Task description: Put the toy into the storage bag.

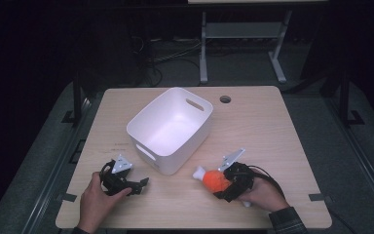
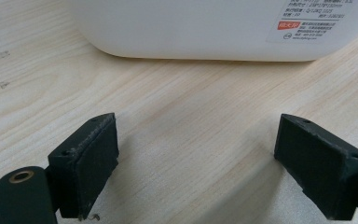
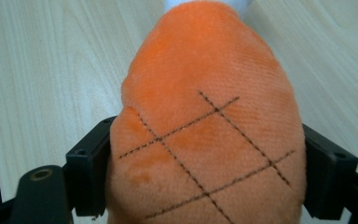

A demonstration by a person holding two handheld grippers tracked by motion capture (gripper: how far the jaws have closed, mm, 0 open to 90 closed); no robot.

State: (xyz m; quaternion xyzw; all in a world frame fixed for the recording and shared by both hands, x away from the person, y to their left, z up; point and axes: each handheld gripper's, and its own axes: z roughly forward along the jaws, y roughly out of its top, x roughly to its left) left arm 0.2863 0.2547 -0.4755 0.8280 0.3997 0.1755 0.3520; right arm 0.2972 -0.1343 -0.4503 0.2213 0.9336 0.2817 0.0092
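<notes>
An orange plush toy (image 1: pixel 215 179) with a white tip and stitched cross lines lies low over the table near its front right. My right gripper (image 1: pixel 222 183) is shut on it; both black jaws press the plush toy's (image 3: pixel 205 140) sides in the right gripper view. A white plastic bin (image 1: pixel 171 127) with handle slots stands in the middle of the table, empty. My left gripper (image 1: pixel 143 184) rests at the front left, open, jaws wide apart over bare wood (image 2: pixel 196 140). The bin's wall (image 2: pixel 205 28) with a label stands just ahead of it.
The wooden table (image 1: pixel 272 126) has a round cable hole (image 1: pixel 225 99) at the back. Beyond it stand the white legs of another table (image 1: pixel 203 48) and cables on a dark floor. Bare wood lies to the bin's right and along the front edge.
</notes>
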